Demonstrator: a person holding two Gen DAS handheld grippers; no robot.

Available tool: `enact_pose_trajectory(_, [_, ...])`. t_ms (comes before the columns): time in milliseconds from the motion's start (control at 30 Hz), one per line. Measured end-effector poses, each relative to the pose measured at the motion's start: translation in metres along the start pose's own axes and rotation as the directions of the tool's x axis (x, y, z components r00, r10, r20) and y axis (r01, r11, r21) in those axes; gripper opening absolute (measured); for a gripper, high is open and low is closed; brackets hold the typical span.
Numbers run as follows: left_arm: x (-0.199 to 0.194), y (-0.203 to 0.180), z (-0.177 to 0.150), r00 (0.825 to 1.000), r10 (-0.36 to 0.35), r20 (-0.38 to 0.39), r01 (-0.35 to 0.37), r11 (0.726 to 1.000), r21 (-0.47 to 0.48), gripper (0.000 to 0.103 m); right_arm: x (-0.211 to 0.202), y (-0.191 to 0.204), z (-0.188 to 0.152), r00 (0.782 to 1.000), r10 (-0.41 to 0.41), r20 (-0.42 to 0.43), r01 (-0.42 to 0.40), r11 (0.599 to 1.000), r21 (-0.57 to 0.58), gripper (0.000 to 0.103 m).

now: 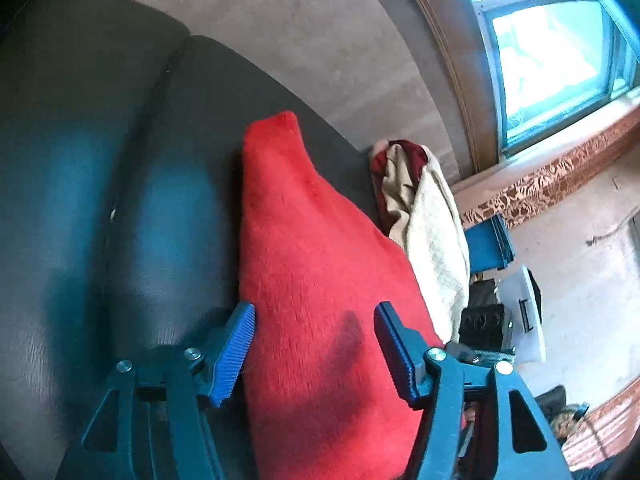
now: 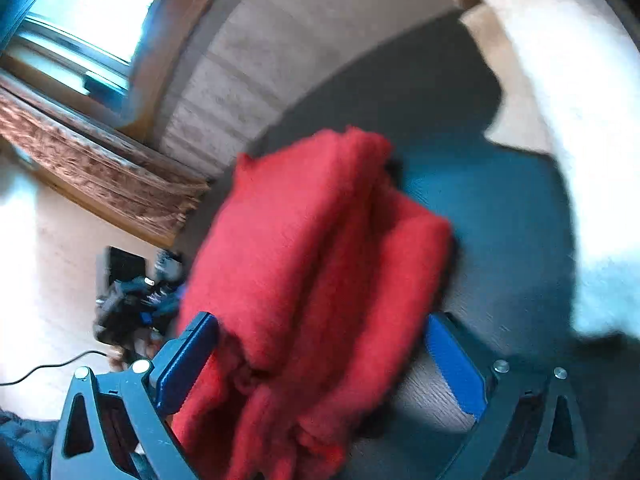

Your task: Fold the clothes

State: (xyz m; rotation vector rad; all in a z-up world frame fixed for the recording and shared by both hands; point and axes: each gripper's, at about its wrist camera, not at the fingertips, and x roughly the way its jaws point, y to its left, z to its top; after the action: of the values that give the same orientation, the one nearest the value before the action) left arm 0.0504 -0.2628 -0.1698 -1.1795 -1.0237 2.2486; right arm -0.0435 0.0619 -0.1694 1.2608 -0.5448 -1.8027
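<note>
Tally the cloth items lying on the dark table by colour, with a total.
Red: 1, the folded red garment
Cream: 1, the cream quilted cloth
Dark red: 1, the maroon cloth bunched with the cream one
Total: 3

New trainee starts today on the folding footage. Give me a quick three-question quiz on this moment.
1. True or false: the left gripper is clamped shut on the red garment.
2. What lies beside the red garment, towards the window? A) cream cloth B) blue jeans C) black shoe
3. What colour is the table?

Key: 1 false, its jaws are open. 2 A, the cream cloth. 3 dark grey.
</note>
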Motion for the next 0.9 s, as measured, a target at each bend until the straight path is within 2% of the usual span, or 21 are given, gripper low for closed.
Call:
enact_pose_trajectory(33, [0.003, 0.0, 0.001, 1.0, 0.0, -0.005, 0.0, 1.0, 0.01, 0.062, 0.006, 0.001, 0.002, 1.0, 0.022, -0.005, -0.022, 1.0, 0.008, 0.103])
enact_pose_trajectory(200, [0.017, 0.007, 0.008, 0.999, -0.003, -0.048, 0.003, 1.0, 0.005, 0.066, 0.016, 0.004, 0.006, 0.999, 0.009, -0.033, -0.009, 1.0, 0.007, 0.103])
enact_pose_trajectory(300, [0.027, 0.0, 0.012, 0.997, 0.015, -0.075, -0.01, 0.998, 0.068, 0.066, 0.016, 0.01, 0.003, 0.994, -0.025, -0.107, 0.016, 0.997, -0.08, 0.103])
enact_pose_trajectory(367, [0.028, 0.002, 0.012, 0.996, 0.007, -0.085, 0.0, 0.997, 0.08, 0.066, 0.01, 0.008, 0.005, 0.989, -0.04, -0.139, 0.034, 0.998, -0.046, 0.103])
enact_pose_trajectory(433, [0.031, 0.002, 0.012, 0.996, 0.001, -0.091, 0.006, 0.996, 0.085, 0.068, -0.002, -0.004, 0.004, 0.992, -0.018, -0.126, 0.026, 0.998, 0.063, 0.103])
enact_pose_trajectory(467, [0.033, -0.001, 0.011, 0.996, 0.003, -0.091, 0.005, 0.996, 0.09, 0.069, -0.004, -0.005, 0.002, 0.992, -0.017, -0.121, 0.026, 0.997, 0.068, 0.103])
enact_pose_trajectory(633, [0.044, -0.012, 0.009, 0.994, 0.013, -0.108, 0.002, 0.991, 0.132, 0.071, 0.011, 0.009, 0.001, 0.991, -0.061, -0.116, 0.065, 0.997, 0.034, 0.103])
enact_pose_trajectory(733, [0.044, -0.011, 0.006, 0.998, 0.014, -0.067, -0.006, 0.993, 0.119, 0.071, 0.024, 0.015, 0.005, 0.992, -0.106, -0.072, 0.105, 0.994, -0.006, 0.103])
enact_pose_trajectory(767, [0.044, -0.011, 0.004, 0.997, 0.018, -0.072, -0.009, 0.993, 0.121, 0.065, 0.026, 0.018, 0.004, 0.989, -0.137, -0.061, 0.135, 0.99, -0.027, 0.101])
enact_pose_trajectory(800, [0.043, -0.011, 0.002, 0.997, 0.022, -0.079, -0.012, 0.992, 0.123, 0.054, 0.028, 0.022, 0.003, 0.984, -0.169, -0.051, 0.166, 0.985, -0.048, 0.093])
enact_pose_trajectory(833, [0.043, -0.012, 0.001, 0.996, 0.025, -0.087, -0.014, 0.992, 0.126, 0.05, 0.028, 0.023, 0.002, 0.981, -0.187, -0.046, 0.184, 0.981, -0.06, 0.081])
enact_pose_trajectory(900, [0.036, -0.01, -0.004, 0.997, 0.007, -0.075, -0.001, 0.996, 0.089, 0.039, 0.022, 0.016, 0.0, 0.987, -0.157, -0.044, 0.155, 0.987, -0.028, 0.067])
